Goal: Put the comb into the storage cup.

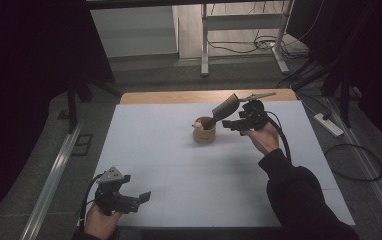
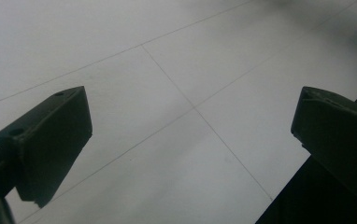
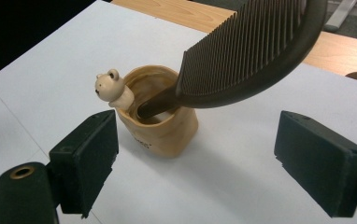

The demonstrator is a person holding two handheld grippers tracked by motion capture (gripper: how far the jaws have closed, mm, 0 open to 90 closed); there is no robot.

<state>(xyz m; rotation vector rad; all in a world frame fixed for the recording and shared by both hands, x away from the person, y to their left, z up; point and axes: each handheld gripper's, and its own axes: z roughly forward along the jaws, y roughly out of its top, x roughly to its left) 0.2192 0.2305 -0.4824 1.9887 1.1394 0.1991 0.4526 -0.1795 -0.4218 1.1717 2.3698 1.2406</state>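
comb (image 3: 256,56) leans handle-down in the cup (image 3: 160,116), its long axis rising far-right, just beyond my spread, empty right tool (image 3: 214,158); my left tool (image 1: 129,197), also spread, rests well apart.

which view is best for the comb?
Right gripper view: the comb is close and sharp, teeth visible, its handle end down inside the tan holder with the bear figure, and it leans up to the right. High view shows it small and dark, leaning out of the holder. Left gripper view looks at bare table.
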